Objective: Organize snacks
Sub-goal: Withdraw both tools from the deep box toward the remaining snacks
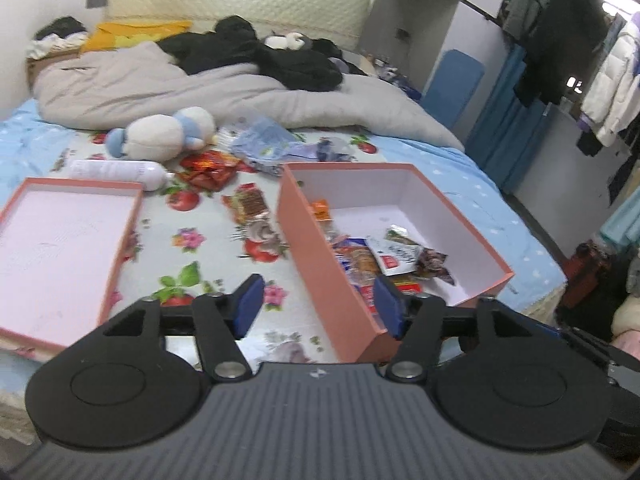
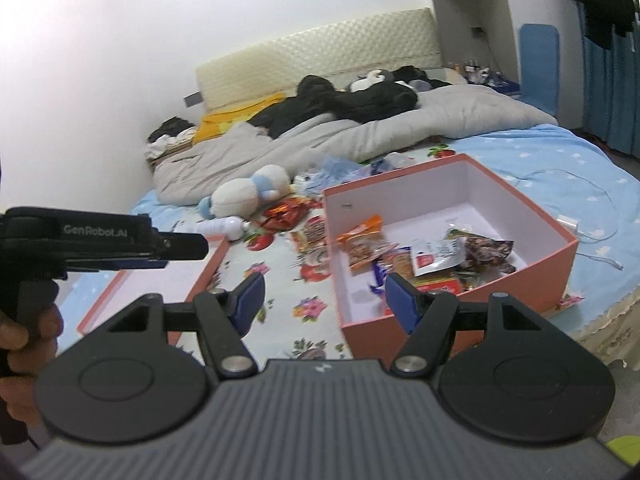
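An open orange box (image 1: 320, 240) stands on the flowered bed sheet and holds several snack packets (image 1: 384, 260) along its near side. More snacks lie loose beyond it: red packets (image 1: 208, 172), a striped packet (image 1: 250, 206) and pale blue bags (image 1: 272, 144). My left gripper (image 1: 320, 300) hovers open over the box's near left wall, with nothing between its pads. My right gripper (image 2: 324, 296) is open and empty too, above the near corner of the box (image 2: 560, 264), whose packets (image 2: 420, 256) show clearly. The left gripper (image 2: 196, 247) shows at the left, held by a hand (image 2: 24, 328).
The box's lid (image 1: 60, 248) lies upturned to the left. A white bottle (image 1: 120, 170) and a plush toy (image 1: 164, 136) lie behind it. A grey duvet (image 1: 200, 88) with dark clothes covers the far bed. A white cable (image 2: 580, 200) trails right of the box, near the bed's edge.
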